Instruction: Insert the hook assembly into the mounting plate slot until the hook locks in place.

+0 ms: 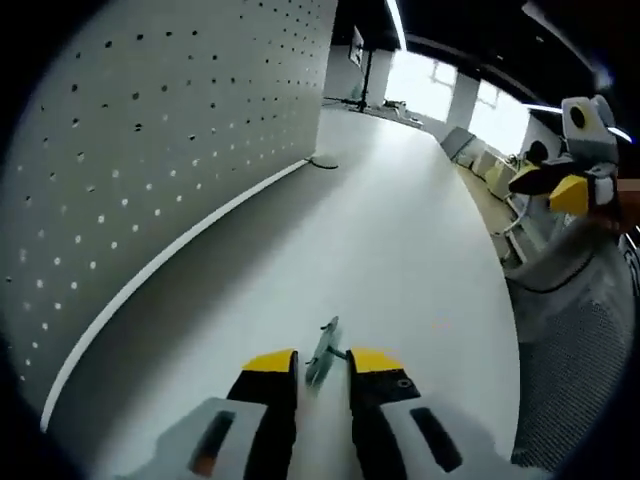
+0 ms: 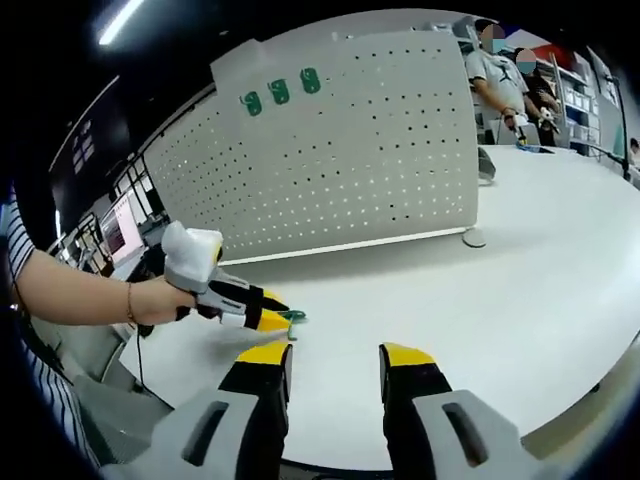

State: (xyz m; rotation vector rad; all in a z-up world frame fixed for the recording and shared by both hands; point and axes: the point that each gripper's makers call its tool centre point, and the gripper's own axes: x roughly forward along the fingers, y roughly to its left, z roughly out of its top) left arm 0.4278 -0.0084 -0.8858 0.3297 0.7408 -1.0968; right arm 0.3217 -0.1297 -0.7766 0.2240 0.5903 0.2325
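Close up in the left gripper view, left gripper [image 1: 322, 362] has its yellow-tipped jaws nearly together, pinched on the hook assembly [image 1: 323, 350], a small grey-green metal piece that sticks out forward between the tips, low over the white table [image 1: 400, 250]. Right gripper view: right gripper [image 2: 335, 357] jaws stand wide apart, nothing between them, above the same table [image 2: 500, 300]. Just past its left jaw the left gripper [image 2: 276, 312] comes in, held by a hand [image 2: 160, 298] with a bracelet, the greenish hook assembly [image 2: 293, 317] at its tips, close to the tabletop; touching or not, can't tell. Farther back a white pegboard panel [image 2: 340, 160] stands upright on the table, three green pieces [image 2: 279, 92] along its top edge; in the left gripper view the pegboard [image 1: 150, 130] runs along the left side. Right gripper [image 1: 570, 185] shows far right there. Two people [image 2: 505, 80] stand at the far end of the table.
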